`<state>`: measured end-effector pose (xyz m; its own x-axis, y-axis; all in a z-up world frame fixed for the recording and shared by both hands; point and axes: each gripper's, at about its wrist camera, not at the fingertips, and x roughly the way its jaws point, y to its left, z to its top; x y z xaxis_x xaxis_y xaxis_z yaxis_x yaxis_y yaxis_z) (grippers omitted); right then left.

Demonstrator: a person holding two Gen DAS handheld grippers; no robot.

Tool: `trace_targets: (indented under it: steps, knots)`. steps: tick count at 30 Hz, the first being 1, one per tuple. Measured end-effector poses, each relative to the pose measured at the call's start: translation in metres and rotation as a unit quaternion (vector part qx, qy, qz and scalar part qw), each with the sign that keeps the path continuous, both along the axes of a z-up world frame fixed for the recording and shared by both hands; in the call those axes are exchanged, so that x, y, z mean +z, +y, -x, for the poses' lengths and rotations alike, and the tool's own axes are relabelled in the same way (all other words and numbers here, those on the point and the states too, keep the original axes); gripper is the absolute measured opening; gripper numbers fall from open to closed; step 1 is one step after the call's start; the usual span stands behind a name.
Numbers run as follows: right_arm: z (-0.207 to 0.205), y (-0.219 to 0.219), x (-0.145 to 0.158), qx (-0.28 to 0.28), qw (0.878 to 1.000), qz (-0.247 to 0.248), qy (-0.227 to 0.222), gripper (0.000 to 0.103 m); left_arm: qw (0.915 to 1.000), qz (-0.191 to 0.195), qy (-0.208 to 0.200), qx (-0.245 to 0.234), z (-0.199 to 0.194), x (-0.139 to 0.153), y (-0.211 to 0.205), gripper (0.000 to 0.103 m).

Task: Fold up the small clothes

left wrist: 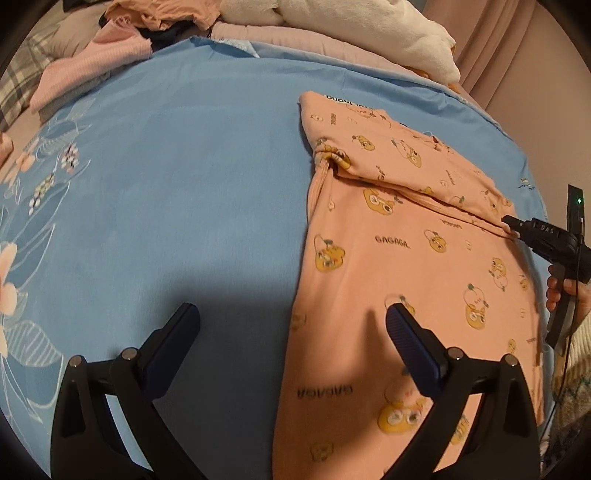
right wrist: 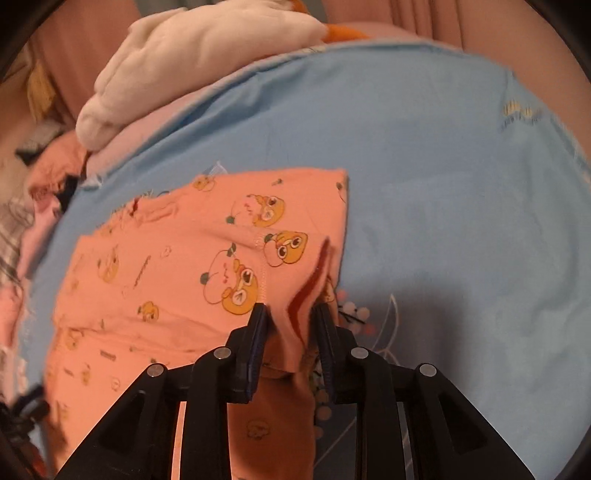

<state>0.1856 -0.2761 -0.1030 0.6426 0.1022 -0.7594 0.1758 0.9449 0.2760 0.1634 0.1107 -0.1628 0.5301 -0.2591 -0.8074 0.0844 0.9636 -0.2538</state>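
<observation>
- The left gripper (left wrist: 291, 317) hangs spread wide with nothing between its fingers, one over the blue sheet (left wrist: 177, 177), the other over the peach garment (left wrist: 413, 243).
- The garment lies flat ahead and to that gripper's right, its top part folded over.
- The right gripper (right wrist: 290, 314) pinches a raised fold at the garment's (right wrist: 177, 266) edge.
- A white plush (right wrist: 192, 55) lies far ahead.

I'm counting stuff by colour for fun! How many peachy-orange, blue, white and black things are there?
Peachy-orange: 1, the printed garment
Blue: 1, the sheet
White: 1, the fluffy blanket
Black: 2, the left tongs and the right tongs
Total: 5
</observation>
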Motion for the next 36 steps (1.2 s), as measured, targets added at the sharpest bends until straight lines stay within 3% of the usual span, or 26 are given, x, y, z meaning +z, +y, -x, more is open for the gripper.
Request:
trace_targets:
  steps: [4,11,19,25,31,36]
  knots:
    - [0.025,-0.018,0.009,-0.015,0.999,-0.042,0.002,0.042,0.9997,0.018,0.011,-0.010,0.021,0.001,0.004,0.100]
    - [0.110,-0.017,-0.010,0.048,0.993,-0.108,0.031,0.042,0.9981,0.051,0.022,-0.025,0.062,-0.005,0.011,0.100]
    - [0.181,0.001,-0.038,0.130,0.965,-0.214,0.076,0.042,0.9819,0.174,0.045,-0.060,0.094,-0.006,0.025,0.100]
    - [0.193,0.013,-0.047,0.164,0.947,-0.258,0.098,0.042,0.9663,0.236,0.070,-0.076,0.105,-0.012,0.033,0.098]
    - [0.173,0.014,-0.053,0.176,0.939,-0.283,0.083,0.042,0.9522,0.278,0.088,-0.092,0.081,-0.014,0.032,0.098]
    - [0.154,0.016,-0.053,0.173,0.938,-0.293,0.070,0.042,0.9474,0.297,0.095,-0.071,0.069,-0.017,0.036,0.071]
